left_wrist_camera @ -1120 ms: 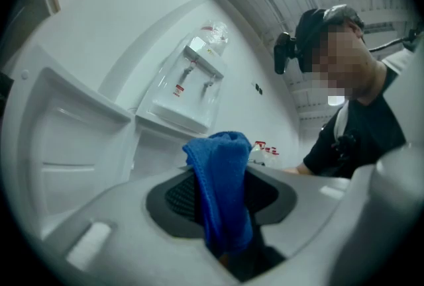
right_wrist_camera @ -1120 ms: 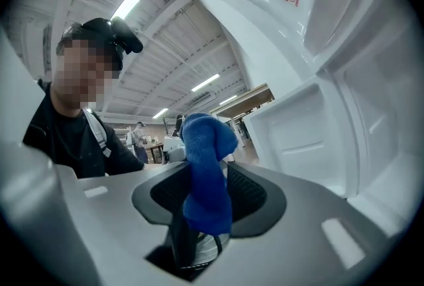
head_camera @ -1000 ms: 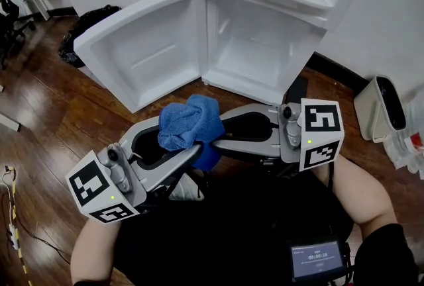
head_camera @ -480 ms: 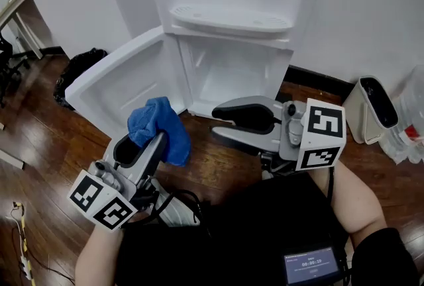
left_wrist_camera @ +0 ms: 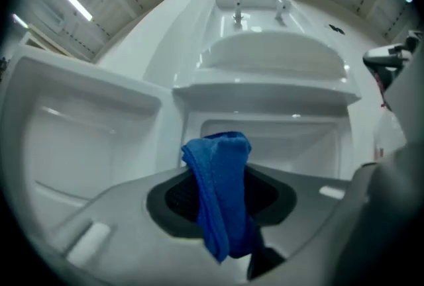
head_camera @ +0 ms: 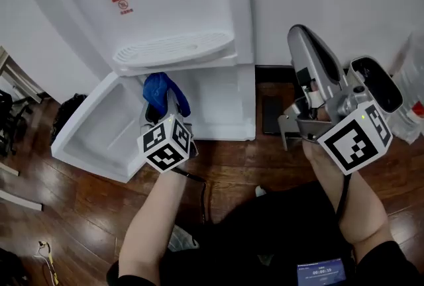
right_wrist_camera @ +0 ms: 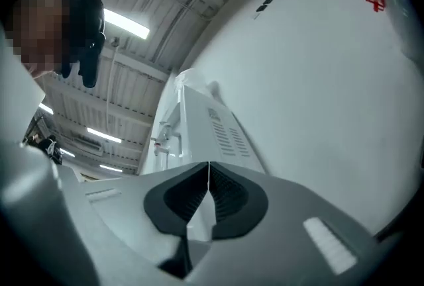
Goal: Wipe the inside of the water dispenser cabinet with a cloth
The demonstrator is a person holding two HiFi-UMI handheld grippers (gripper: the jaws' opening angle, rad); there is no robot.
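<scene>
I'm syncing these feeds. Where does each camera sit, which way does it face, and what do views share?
Head view: on the person's head, facing steeply down at the water dispenser and open cabinet; both forearms, left claw, right claw show.
Left gripper view: on the left claw, facing into the cabinet; jaws shut on the blue cloth.
Right gripper view: on the right claw, tilted up at wall and ceiling; jaws just closed, empty.
Shared: head and left gripper views both show cloth and cabinet.

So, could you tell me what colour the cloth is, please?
Blue. The cloth shows best in the left gripper view.
</scene>
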